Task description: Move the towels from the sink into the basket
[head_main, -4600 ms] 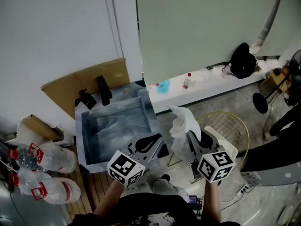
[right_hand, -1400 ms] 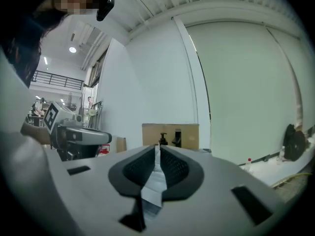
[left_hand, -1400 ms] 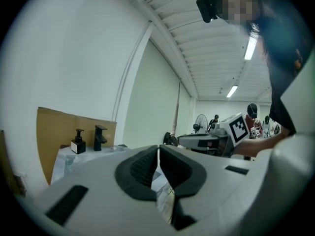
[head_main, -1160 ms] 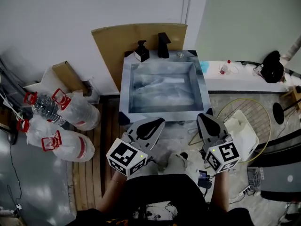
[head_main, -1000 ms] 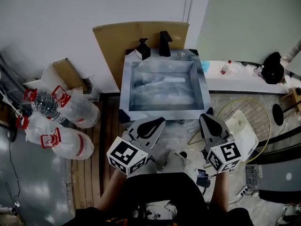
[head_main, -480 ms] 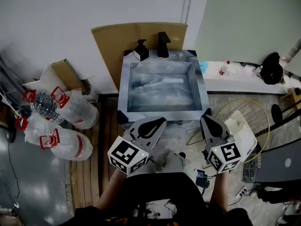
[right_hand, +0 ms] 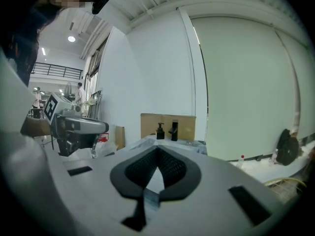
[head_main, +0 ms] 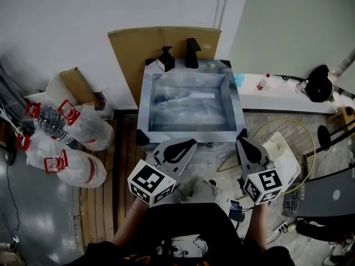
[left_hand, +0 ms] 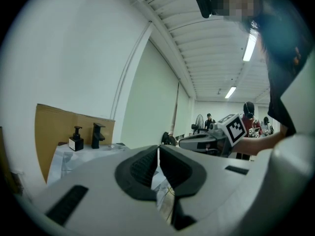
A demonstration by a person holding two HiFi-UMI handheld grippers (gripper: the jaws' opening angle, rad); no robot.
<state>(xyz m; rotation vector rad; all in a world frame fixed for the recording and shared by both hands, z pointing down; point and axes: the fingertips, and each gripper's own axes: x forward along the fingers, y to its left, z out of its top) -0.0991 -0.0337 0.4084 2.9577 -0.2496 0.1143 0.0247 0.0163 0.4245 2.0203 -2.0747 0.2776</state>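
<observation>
Now shut on nothing, left gripper (head_main: 187, 144) and right gripper (head_main: 243, 141) alike, before the sink's (head_main: 190, 134) near edge; no longer gripping the white towel (head_main: 283, 151), lying in the basket (head_main: 277, 121).

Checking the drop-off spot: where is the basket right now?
In the head view, the yellow wire basket sits on the floor right of the sink, beside the right gripper.
</observation>
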